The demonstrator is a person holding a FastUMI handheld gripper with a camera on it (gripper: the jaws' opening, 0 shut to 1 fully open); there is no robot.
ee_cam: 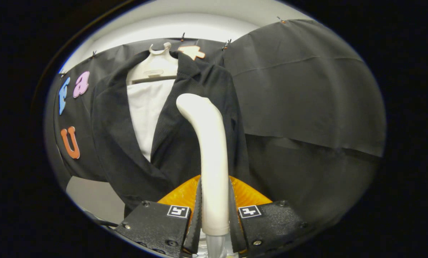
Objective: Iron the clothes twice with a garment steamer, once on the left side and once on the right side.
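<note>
Gripping: the gripper (214, 211) has both fingers (196, 215) closed against the handle of the garment steamer (208, 150), one on each side, low on the shaft.
Steamer, position: stands upright between the fingers and rises just ahead of them; its bent head is at the jacket's right front panel, contact not discernible.
Steamer, handling: smooth, hard, glossy shell, judged rigid and likely slippery under a sideways load; the long body above the hold may want to tip or twist. A grey neck or hose fitting leaves the handle's base below the fingers, and may drag.
Steamer, hold point: the straight lower handle, where the sides run parallel, looks the soundest place; the curved head gives no flat face.
Jacket (196, 118): dark, ribbed cloth, hung open beyond the steamer; judged soft and limp, apt to swing or bunch when pushed.
Shirt (147, 107): white, inside the jacket's opening, beside the steamer head.
Hanger (156, 68): pale, carrying both garments; a hook only, so the load can sway.
Progress: cannot be judged from this moment.
</note>
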